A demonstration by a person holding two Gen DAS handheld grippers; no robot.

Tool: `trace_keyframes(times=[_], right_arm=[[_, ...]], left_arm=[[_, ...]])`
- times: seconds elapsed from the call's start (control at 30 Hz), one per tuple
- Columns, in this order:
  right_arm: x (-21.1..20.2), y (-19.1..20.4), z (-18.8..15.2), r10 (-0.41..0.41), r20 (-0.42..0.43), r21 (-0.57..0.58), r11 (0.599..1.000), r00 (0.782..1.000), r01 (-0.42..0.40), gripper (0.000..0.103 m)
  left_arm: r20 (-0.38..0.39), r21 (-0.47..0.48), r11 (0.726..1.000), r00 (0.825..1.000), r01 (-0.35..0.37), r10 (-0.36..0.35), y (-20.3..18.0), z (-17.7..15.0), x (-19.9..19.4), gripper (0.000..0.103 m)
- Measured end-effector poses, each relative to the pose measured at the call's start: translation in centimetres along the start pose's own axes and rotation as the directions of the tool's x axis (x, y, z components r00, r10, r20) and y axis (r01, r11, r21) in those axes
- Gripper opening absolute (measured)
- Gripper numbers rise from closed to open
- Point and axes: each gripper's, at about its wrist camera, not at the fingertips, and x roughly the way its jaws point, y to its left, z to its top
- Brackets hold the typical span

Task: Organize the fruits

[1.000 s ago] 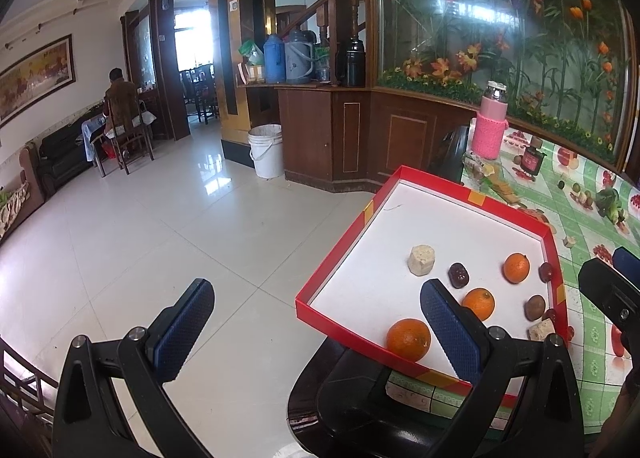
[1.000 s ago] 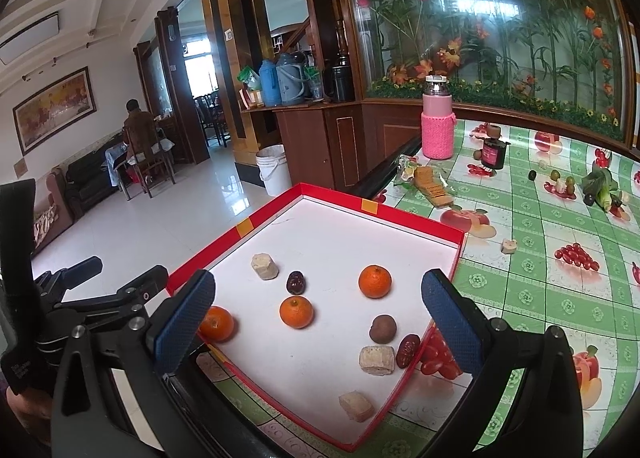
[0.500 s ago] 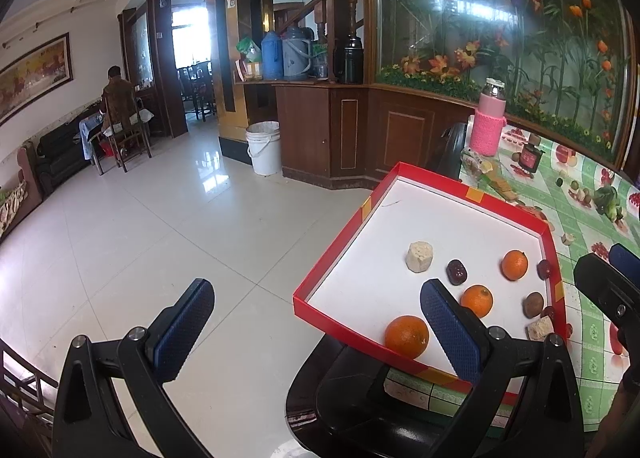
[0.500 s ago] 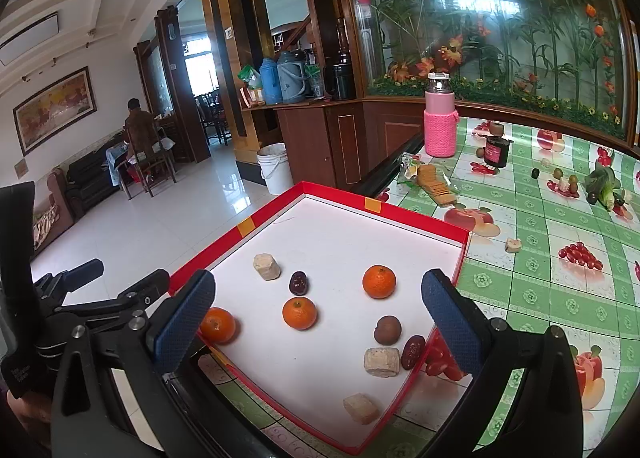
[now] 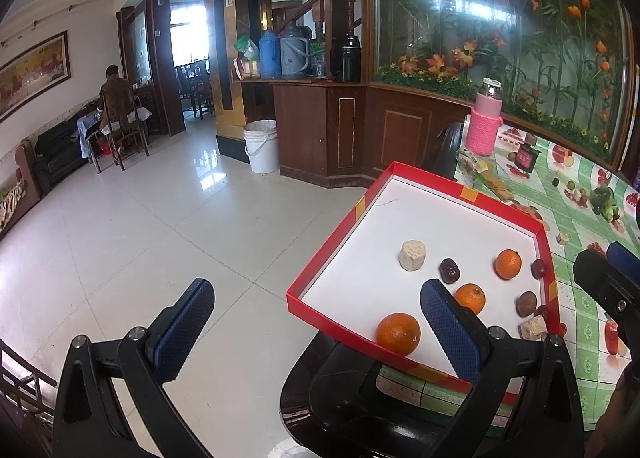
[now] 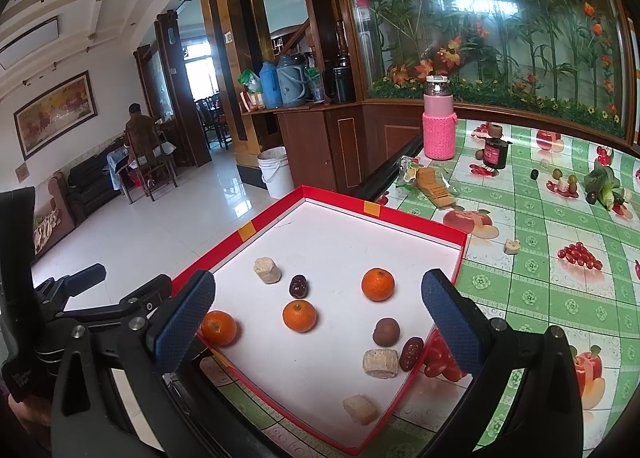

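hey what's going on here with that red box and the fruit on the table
A person holds a claw in each hand over a red tray on the fruit-print tablecloth. Both the left claw and the right claw are open and holding nothing. Three oranges, some dark dates and pale chunks lie scattered in the tray, none picked up yet.

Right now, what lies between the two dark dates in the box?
In the right wrist view, between the dates lies bare white box floor; an orange sits just beside.

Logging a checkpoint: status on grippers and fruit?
Both hand-held grippers open, empty. Three oranges loose in red tray. Nothing blocking.
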Motion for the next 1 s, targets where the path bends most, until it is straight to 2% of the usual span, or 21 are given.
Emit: trace_keyframes(times=[1.0], right_arm=[[0.48, 0.01, 0.71, 0.038, 0.01, 0.014, 0.999, 0.999, -0.038, 0.103]], left_arm=[[0.005, -0.001, 1.0, 1.0, 0.003, -0.003, -0.4, 0.54, -0.89, 0.103]])
